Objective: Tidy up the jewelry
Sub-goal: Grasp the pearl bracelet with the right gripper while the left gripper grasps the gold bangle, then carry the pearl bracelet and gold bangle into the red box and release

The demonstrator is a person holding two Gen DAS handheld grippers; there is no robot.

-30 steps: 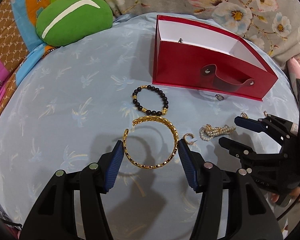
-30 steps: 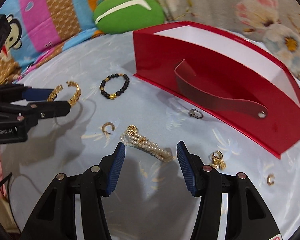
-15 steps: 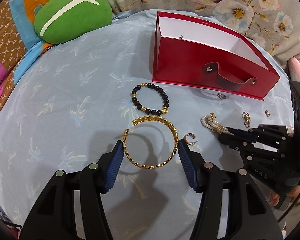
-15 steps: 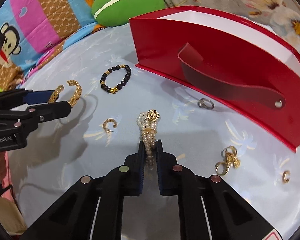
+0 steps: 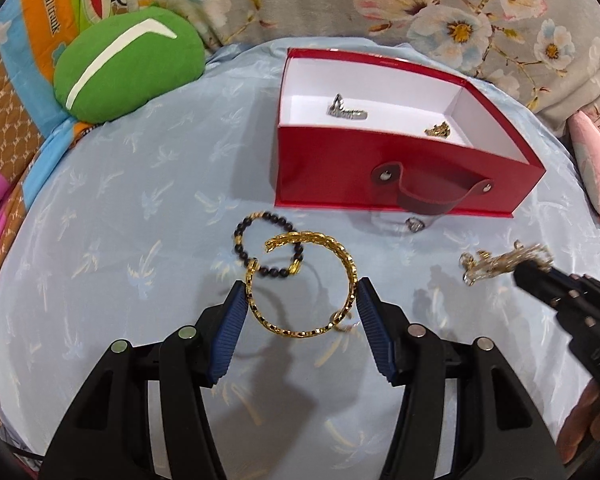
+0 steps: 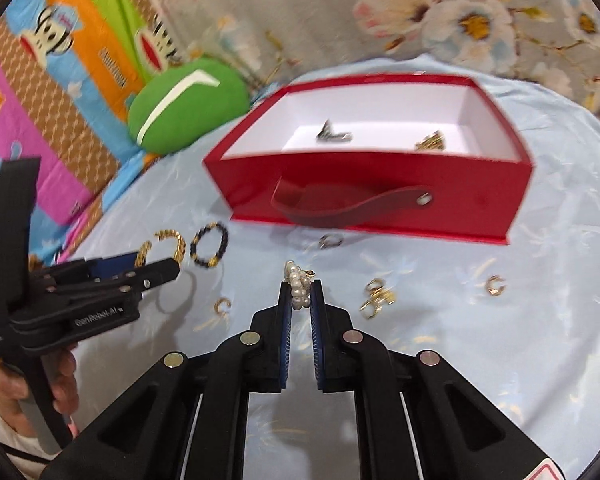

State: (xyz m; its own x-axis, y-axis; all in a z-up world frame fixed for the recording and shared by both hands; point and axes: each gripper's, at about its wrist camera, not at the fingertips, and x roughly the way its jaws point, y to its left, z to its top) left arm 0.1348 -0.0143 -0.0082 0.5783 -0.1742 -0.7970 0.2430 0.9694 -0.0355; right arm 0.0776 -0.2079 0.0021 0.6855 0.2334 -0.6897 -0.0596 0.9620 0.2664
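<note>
My right gripper [image 6: 300, 296] is shut on a pearl bracelet [image 6: 299, 285] and holds it above the blue cloth, in front of the red box [image 6: 380, 188]. It also shows blurred in the left wrist view [image 5: 508, 260]. My left gripper [image 5: 300, 316] is open around a gold bangle [image 5: 304, 284], which looks lifted between the pads. A black bead bracelet [image 5: 266, 250] lies just beyond it. The red box [image 5: 400, 184] holds a silver piece [image 5: 346, 110] and a gold piece [image 5: 438, 130].
A silver ring [image 6: 330, 241] lies by the box strap. Gold earrings [image 6: 376, 296], a gold hoop [image 6: 495, 285] and a small gold ring [image 6: 222, 306] lie on the cloth. A green cushion [image 5: 128, 62] sits at the back left.
My right gripper has shut on the pearl bracelet and lifted it off the cloth toward the box. My left gripper has risen, with the gold bangle between its pads.
</note>
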